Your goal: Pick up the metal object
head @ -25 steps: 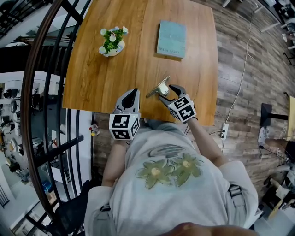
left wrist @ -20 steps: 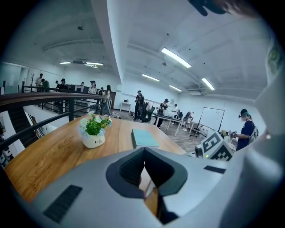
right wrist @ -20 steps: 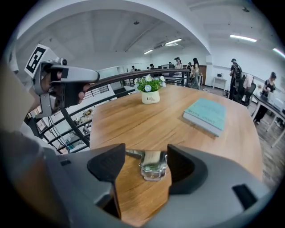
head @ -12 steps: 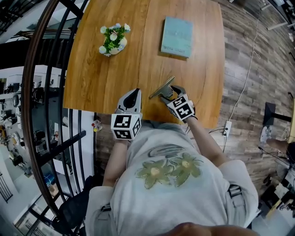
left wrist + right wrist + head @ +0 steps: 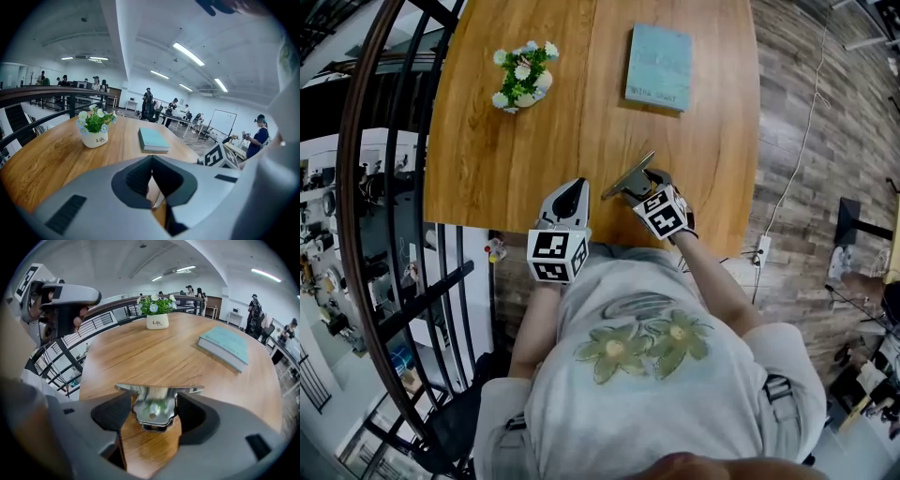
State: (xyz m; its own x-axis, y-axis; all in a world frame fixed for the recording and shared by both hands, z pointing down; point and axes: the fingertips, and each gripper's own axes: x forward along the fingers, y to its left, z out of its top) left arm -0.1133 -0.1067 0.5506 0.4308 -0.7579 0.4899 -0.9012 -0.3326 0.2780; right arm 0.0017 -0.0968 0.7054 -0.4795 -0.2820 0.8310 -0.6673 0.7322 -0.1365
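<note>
A shiny metal object (image 5: pixel 626 176) with a flat plate on top sits at the wooden table's (image 5: pixel 534 150) near edge. My right gripper (image 5: pixel 641 186) is shut on it. In the right gripper view the dark pads press on both sides of the metal object (image 5: pixel 153 405), and wood shows under it; my right gripper (image 5: pixel 154 414) holds it upright. My left gripper (image 5: pixel 572 191) hovers just left of it at the table edge, shut and empty. Its jaws meet in the left gripper view (image 5: pixel 151 161).
A small white pot of flowers (image 5: pixel 522 77) stands at the far left of the table and a teal book (image 5: pixel 658 67) lies at the far right. A dark curved railing (image 5: pixel 384 187) runs along the left. People and desks fill the room beyond (image 5: pixel 154 105).
The right gripper's jaws have drawn in on the metal object and shifted slightly forward with it. The left gripper has barely moved.
</note>
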